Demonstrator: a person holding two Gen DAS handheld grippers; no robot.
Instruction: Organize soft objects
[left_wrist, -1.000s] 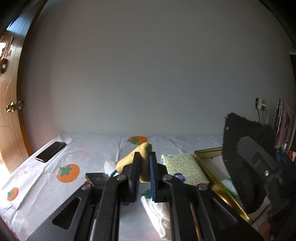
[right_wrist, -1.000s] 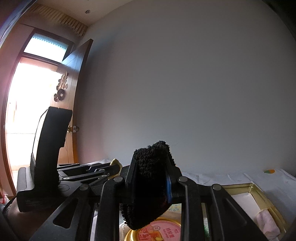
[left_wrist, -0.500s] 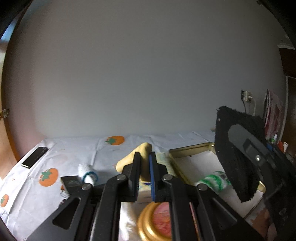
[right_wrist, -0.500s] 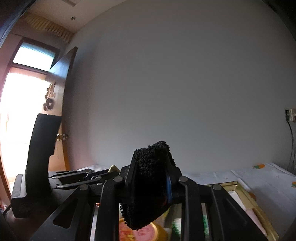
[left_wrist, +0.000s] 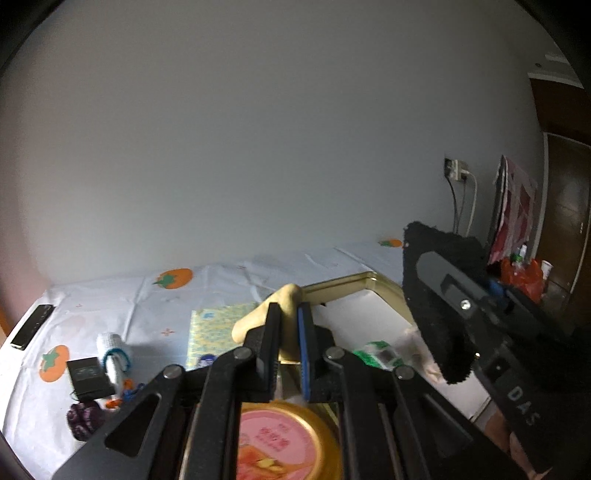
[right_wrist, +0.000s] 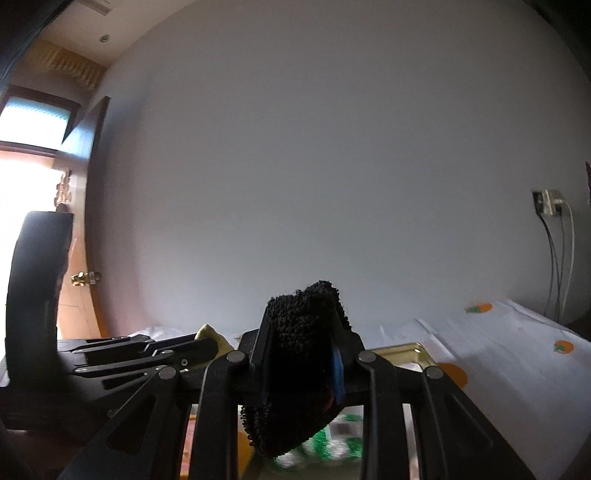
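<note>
Tablecloth (left_wrist: 229, 284) with orange prints beneath grey wall (left_wrist: 258, 147); left tongs (left_wrist: 287, 332) pinching yellow cloth (left_wrist: 286, 295), right tongs (right_wrist: 301, 354) black cloth (right_wrist: 299, 369).

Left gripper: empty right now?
No, the left gripper is shut on a yellow soft piece that sticks out past its fingertips.

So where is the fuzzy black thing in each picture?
Left wrist view: the fuzzy black cloth sits at the right, clamped in the right gripper.
Right wrist view: it is at the bottom centre, between that gripper's jaws.
Shared landmark: the gold tray lies beneath it in both.
</note>
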